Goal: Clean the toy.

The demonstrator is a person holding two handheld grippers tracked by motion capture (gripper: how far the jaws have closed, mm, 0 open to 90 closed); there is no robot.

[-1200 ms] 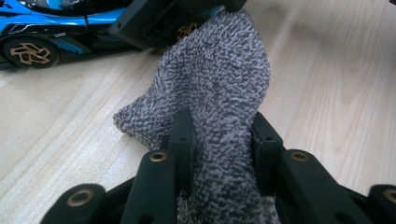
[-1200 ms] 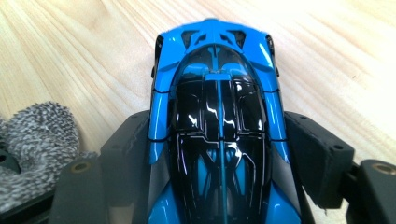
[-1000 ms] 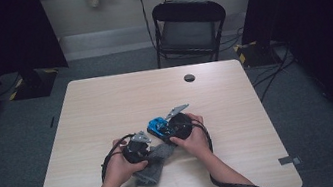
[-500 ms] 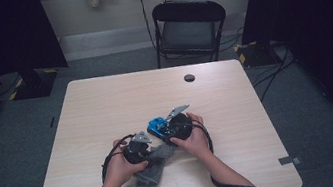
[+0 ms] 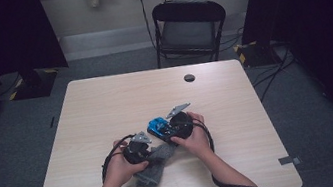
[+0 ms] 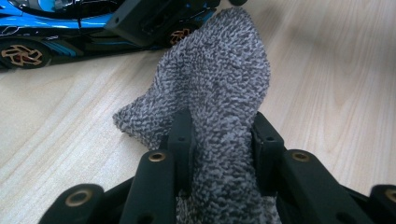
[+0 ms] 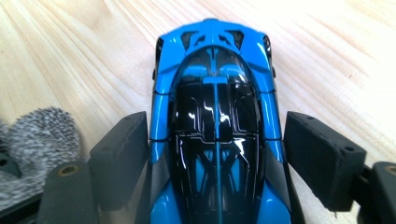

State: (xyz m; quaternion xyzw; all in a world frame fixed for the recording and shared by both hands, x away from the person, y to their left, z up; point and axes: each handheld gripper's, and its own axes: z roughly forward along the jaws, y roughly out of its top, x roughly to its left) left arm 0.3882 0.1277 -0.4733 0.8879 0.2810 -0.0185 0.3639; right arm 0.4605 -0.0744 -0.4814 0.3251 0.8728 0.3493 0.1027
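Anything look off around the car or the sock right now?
Nothing stands out. The blue toy car sits upright on its wheels on the table, undamaged, between the right gripper's jaws, which have just been opening. The left gripper pinches the grey sock.

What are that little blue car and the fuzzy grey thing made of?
The toy car looks like hard glossy plastic or painted metal: its blue and black shell throws sharp highlights. The grey sock looks like soft, fuzzy knitted fabric, matte, with speckled dark and light loops; it bunches where the left tongs pinch it. The table looks like pale wood-grain laminate.
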